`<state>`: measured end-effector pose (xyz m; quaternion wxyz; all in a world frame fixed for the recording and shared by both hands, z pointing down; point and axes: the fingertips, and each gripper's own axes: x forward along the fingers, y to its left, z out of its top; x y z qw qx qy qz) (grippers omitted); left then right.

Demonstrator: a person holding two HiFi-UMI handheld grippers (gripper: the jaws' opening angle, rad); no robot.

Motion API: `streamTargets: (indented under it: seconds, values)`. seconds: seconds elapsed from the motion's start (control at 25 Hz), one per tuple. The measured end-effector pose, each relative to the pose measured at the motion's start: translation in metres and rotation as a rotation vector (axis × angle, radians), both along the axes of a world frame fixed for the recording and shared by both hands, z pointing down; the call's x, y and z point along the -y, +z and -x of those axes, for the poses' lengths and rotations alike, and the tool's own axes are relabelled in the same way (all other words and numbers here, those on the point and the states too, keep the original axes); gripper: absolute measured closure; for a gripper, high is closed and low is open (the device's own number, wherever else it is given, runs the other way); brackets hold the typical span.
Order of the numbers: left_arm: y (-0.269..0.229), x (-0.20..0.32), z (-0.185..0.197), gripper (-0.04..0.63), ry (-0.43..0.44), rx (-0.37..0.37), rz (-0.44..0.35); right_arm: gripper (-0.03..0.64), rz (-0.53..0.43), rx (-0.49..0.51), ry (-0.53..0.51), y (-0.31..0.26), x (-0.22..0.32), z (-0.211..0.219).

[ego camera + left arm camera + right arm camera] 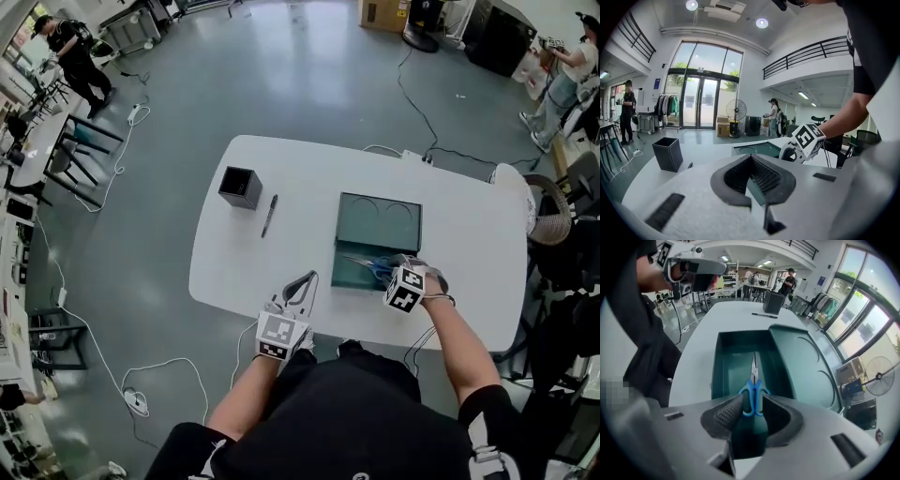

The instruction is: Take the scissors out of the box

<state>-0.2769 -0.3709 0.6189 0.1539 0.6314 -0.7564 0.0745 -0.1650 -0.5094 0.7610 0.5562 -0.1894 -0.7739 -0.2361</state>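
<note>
An open green box (354,277) sits on the white table (281,258), its lid (380,223) folded back behind it. Blue-handled scissors (375,269) lie inside, blades pointing away from me. My right gripper (398,264) points steeply down over the box's near end. In the right gripper view its jaws (753,406) stand open, with the scissors' handles (753,390) showing between the fingertips and no pad pressing on them. My left gripper (312,276) hovers at the table's front edge, left of the box. Its fingertips (751,158) meet with nothing held.
A black square holder (241,187) and a black pen (270,215) lie on the table's left half. A floor fan (548,211) stands by the right end of the table. Cables run over the floor, and people stand far off.
</note>
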Motion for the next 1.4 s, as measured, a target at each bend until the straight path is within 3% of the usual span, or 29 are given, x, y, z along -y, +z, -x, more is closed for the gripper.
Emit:
streamTargets:
  seconds: [0.48,0.92,1.16,1.4]
  values:
    - [0.005,-0.027,0.021,0.586,-0.123,-0.019,0.033,0.456,0.015,-0.126,-0.056,0.031,-0.002,0.011]
    - [0.005,-0.029,0.016,0.586,-0.118,-0.001,0.034,0.502,0.055,-0.171,-0.026,0.037,-0.005,0.011]
    - [0.004,-0.029,0.012,0.586,-0.103,0.004,0.028,0.528,0.044,-0.162,0.008,0.034,-0.006,0.012]
    - [0.003,-0.026,0.005,0.586,-0.083,0.010,0.019,0.529,0.009,-0.051,0.026,0.007,-0.004,0.011]
